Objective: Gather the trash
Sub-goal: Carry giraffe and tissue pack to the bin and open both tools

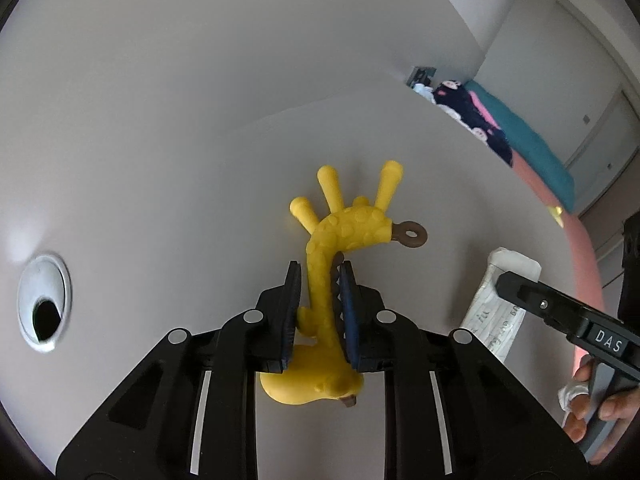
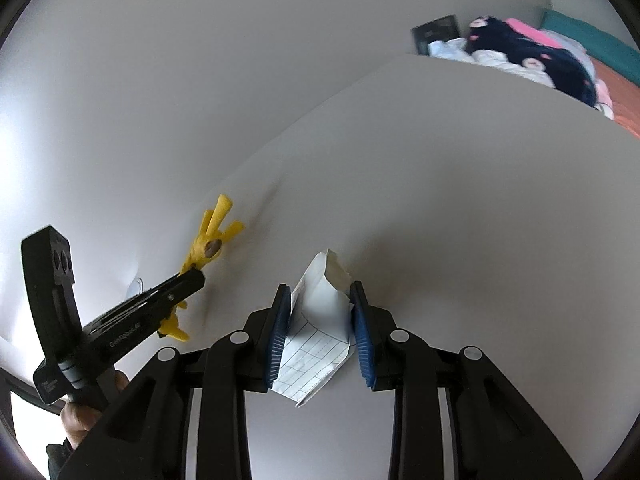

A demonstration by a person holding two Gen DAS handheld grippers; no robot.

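White table [image 1: 160,140]; grommet hole [image 1: 44,304]; dark clothing [image 2: 532,56] beyond.

Toy giraffe [image 1: 326,280]: sits between the jaws of the left gripper [image 1: 320,312], its legs pointing away, over the bench [image 1: 160,160].
Folded paper [image 2: 316,332]: sits between the jaws of the right gripper [image 2: 320,332], to the right of the toy giraffe.
Round hole [image 1: 44,306]: in the bench, far to the left of the toy giraffe.
Bed [image 1: 532,148]: behind the bench, on the right.
Pile of clothes [image 2: 520,52]: lies on the bed, past the far edge of the bench.
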